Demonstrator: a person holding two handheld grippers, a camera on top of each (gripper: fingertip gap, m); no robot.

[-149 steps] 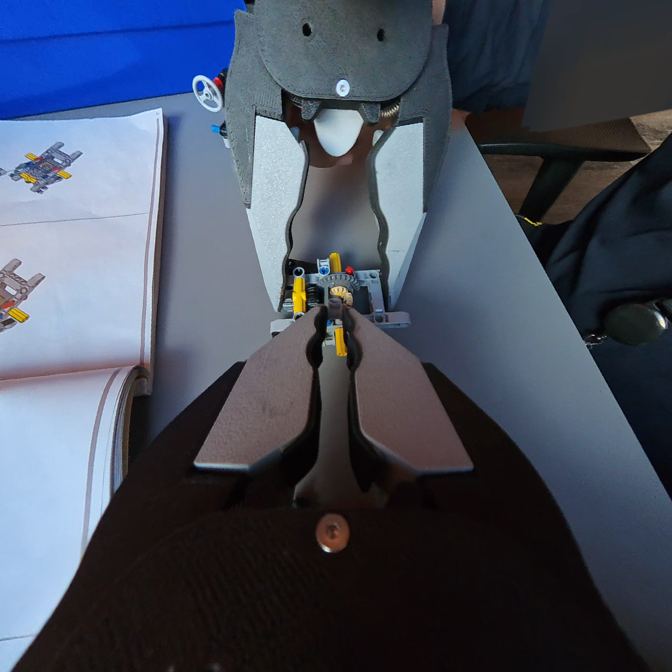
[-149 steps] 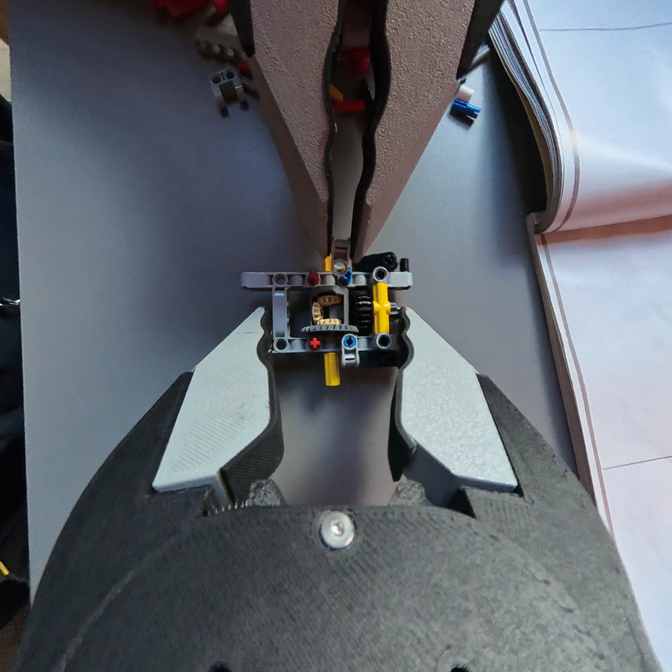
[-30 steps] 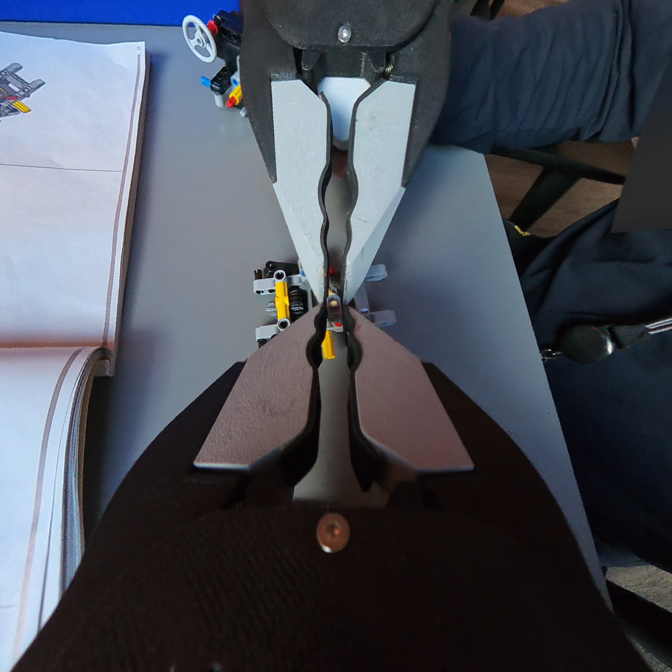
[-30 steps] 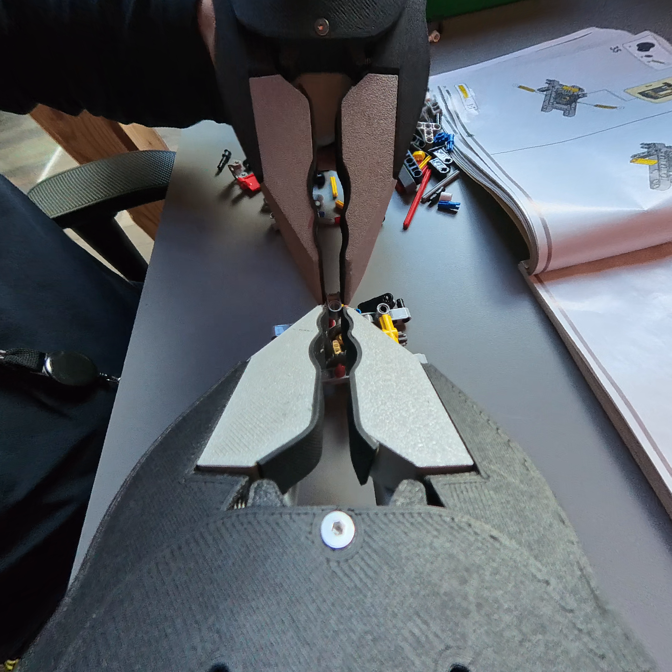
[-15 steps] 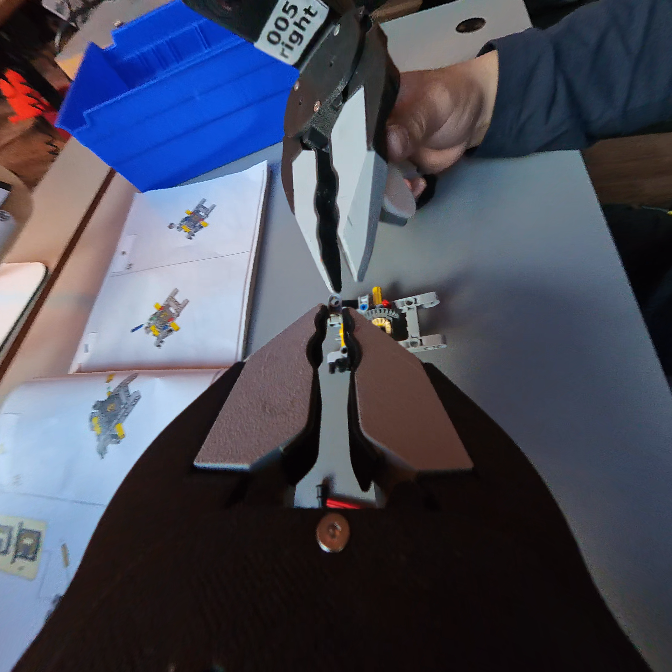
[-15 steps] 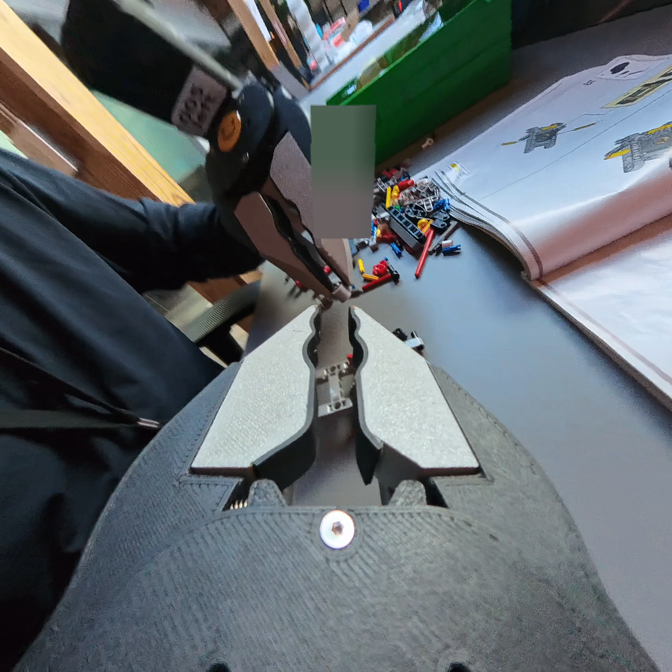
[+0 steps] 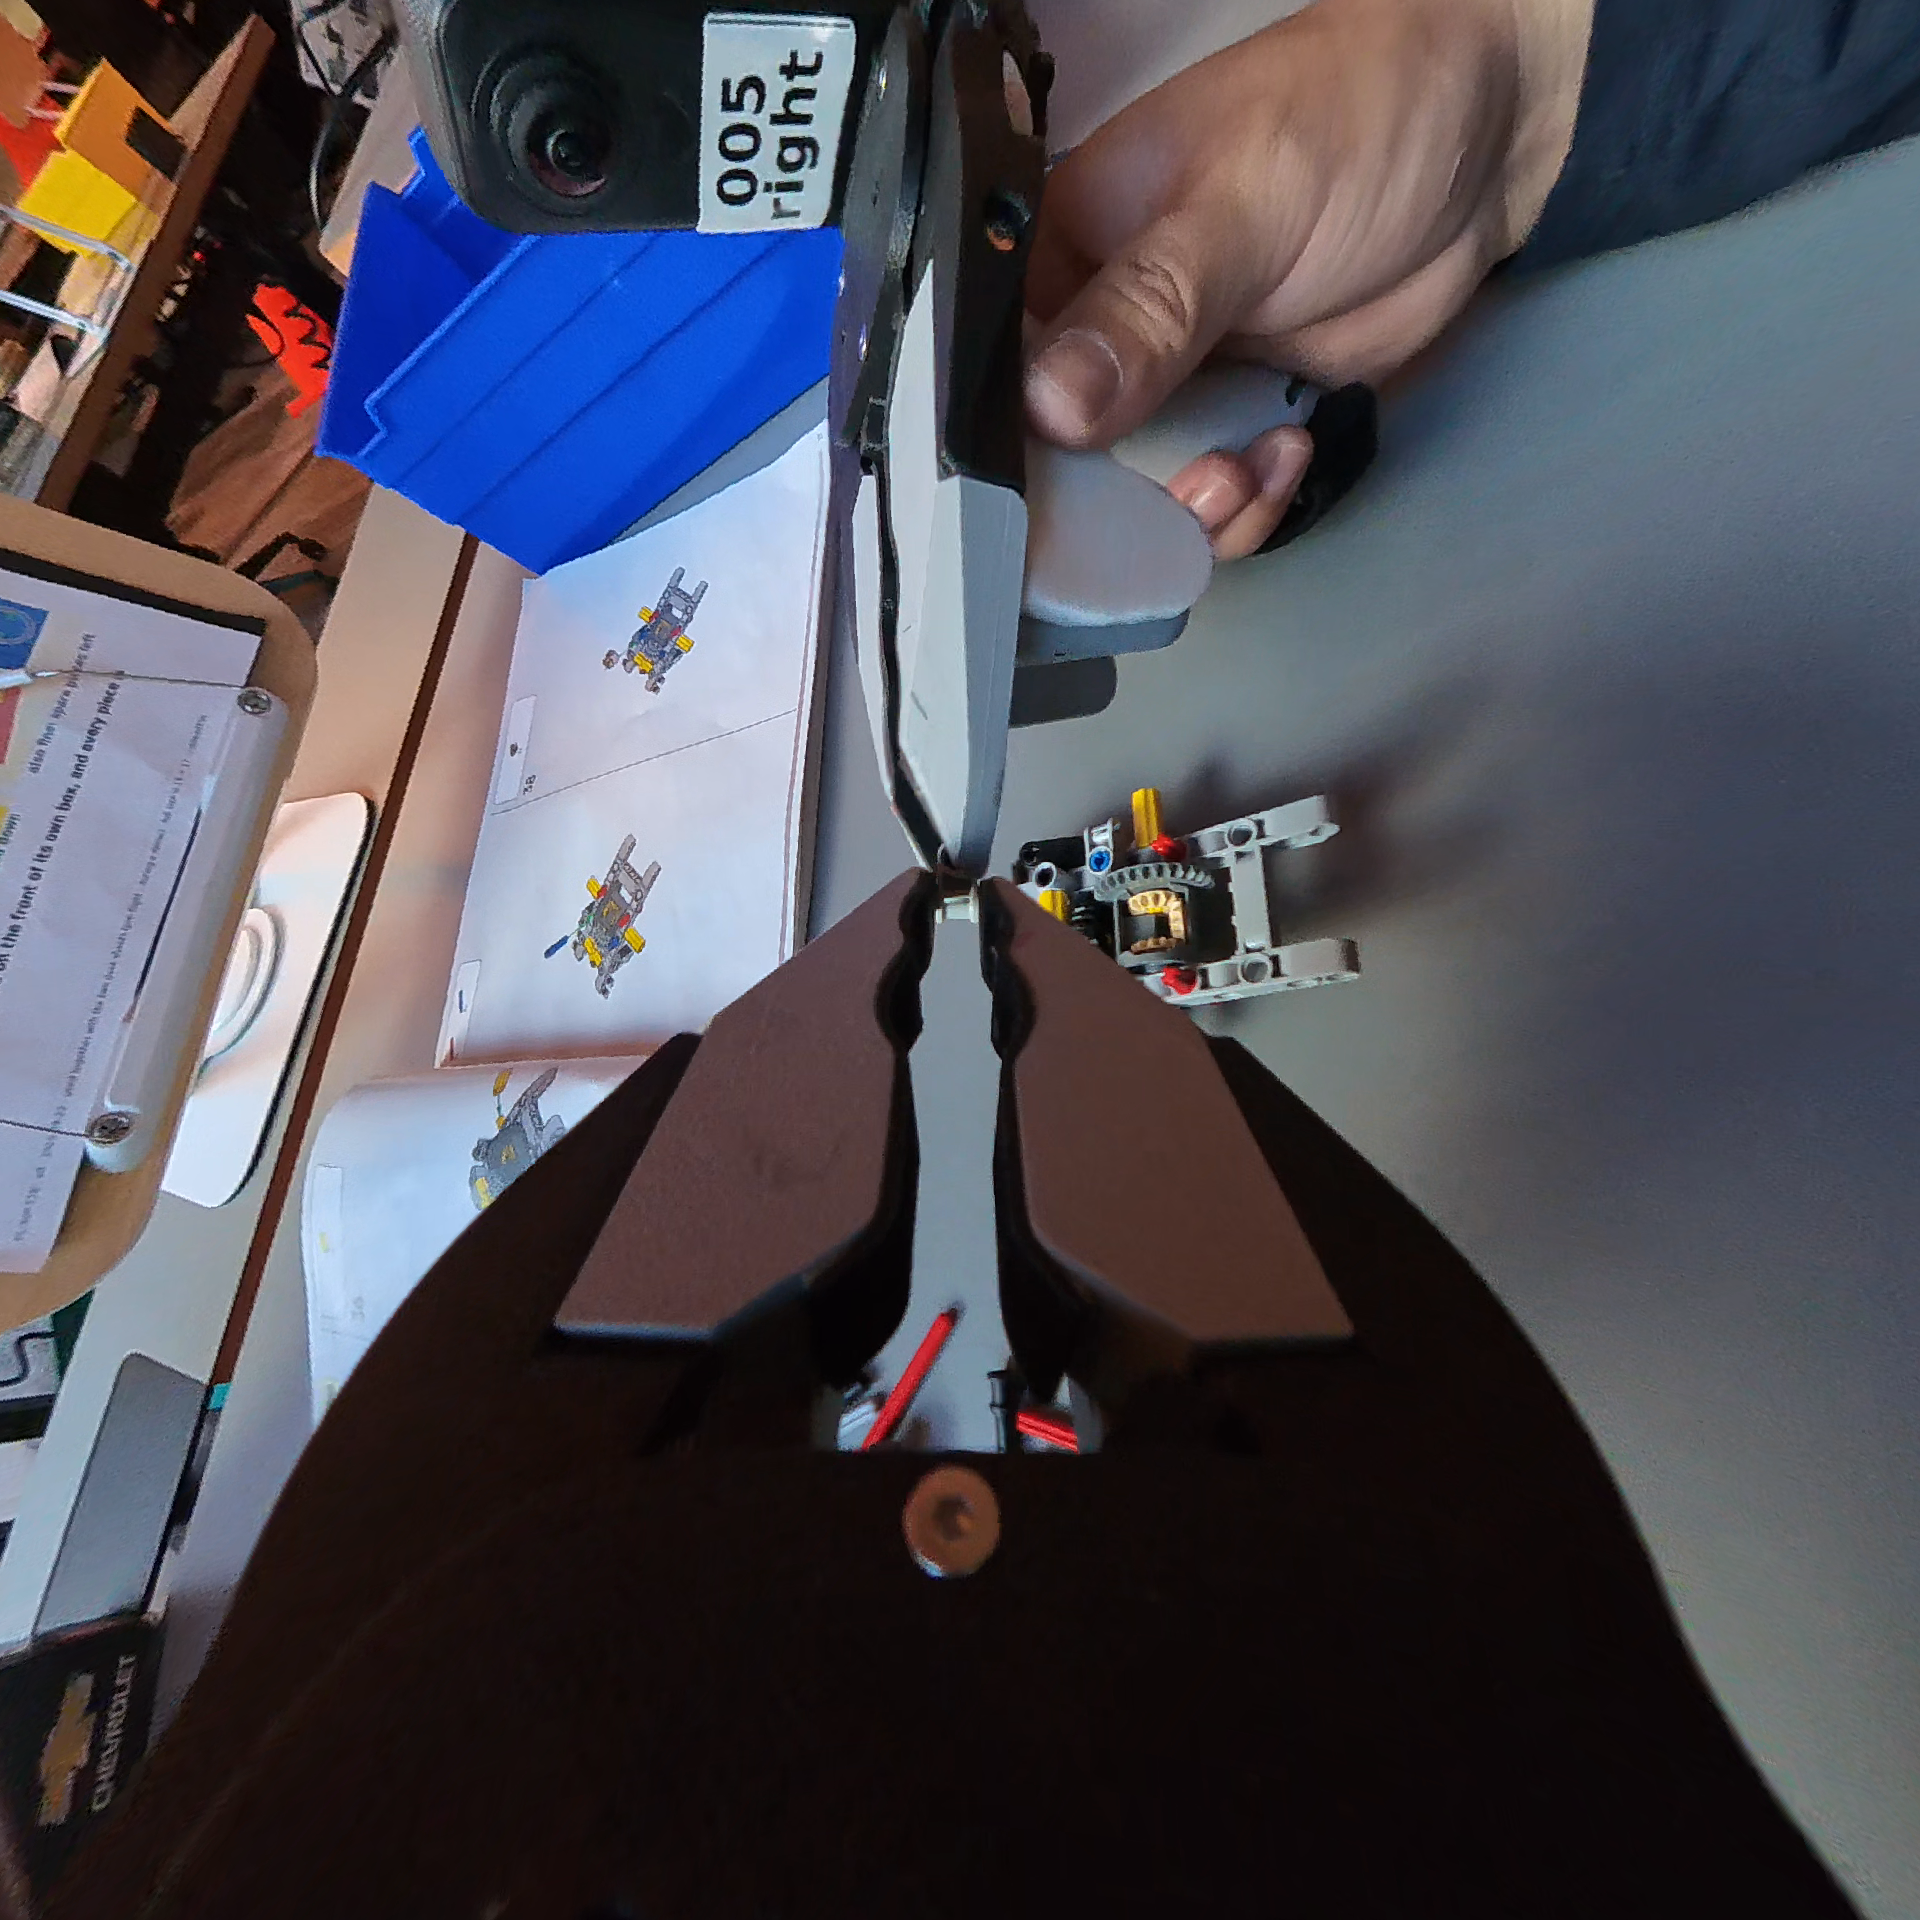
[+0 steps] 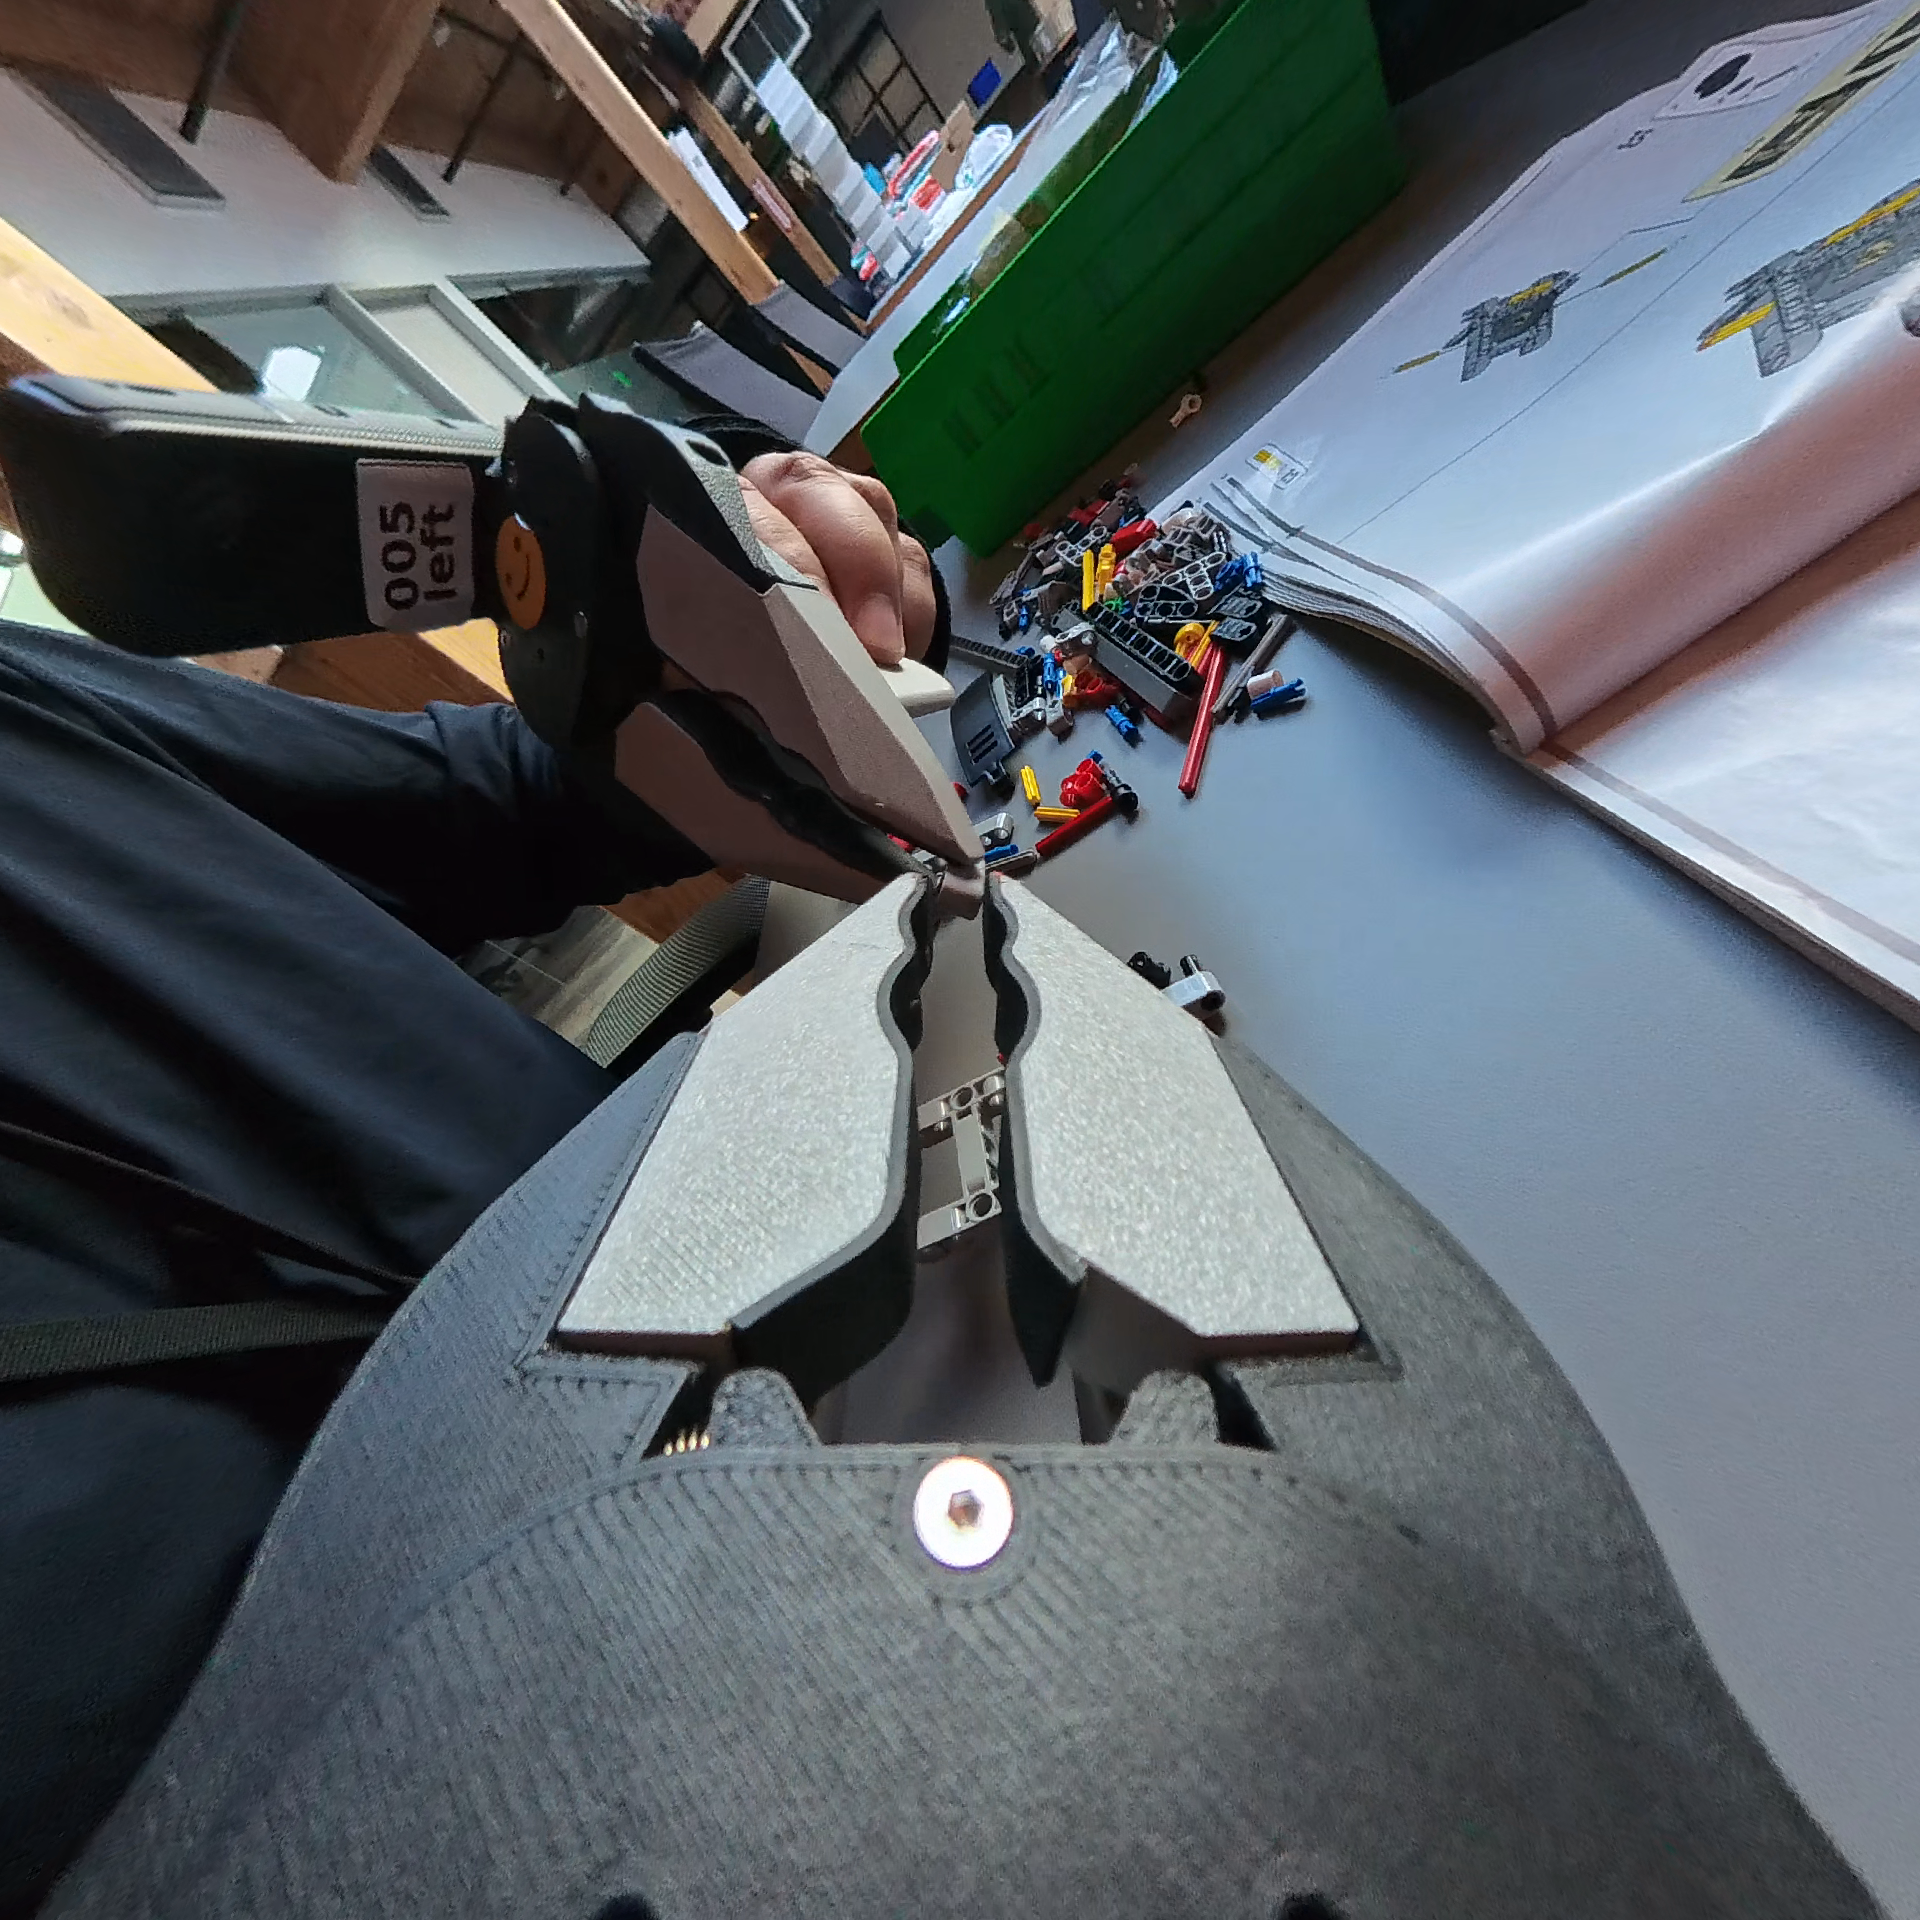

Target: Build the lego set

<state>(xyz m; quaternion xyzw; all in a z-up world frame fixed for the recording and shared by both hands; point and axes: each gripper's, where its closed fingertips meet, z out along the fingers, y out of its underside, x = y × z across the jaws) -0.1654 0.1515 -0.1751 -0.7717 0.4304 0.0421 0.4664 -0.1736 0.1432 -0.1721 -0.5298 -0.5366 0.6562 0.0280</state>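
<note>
Grey table [image 7: 1558, 727], workshop shelving behind, open instruction booklet [image 7: 665, 831] and blue bin [image 7: 582, 353] to one side, green bin [image 8: 1122, 260] and loose brick pile [image 8: 1132, 613] on the other. Versus five seconds ago: both tools were low over the table, the right one spread wide around the gear assembly [image 7: 1184, 904]; now both are raised and tilted, meeting tip to tip above the table, and the assembly lies alone on the table just right of the tips. Left tool [image 7: 951, 899], brown fingers [image 7: 790, 1122], nearly closed, pinching a small light-grey piece [image 7: 956, 907] at the very tips. Right tool [image 8: 954, 894], grey fingers [image 8: 1132, 1143], also nearly closed, its tips pressing on the same small piece from the opposite side. Hand [image 7: 1247, 239] grips the right tool's handle.
</note>
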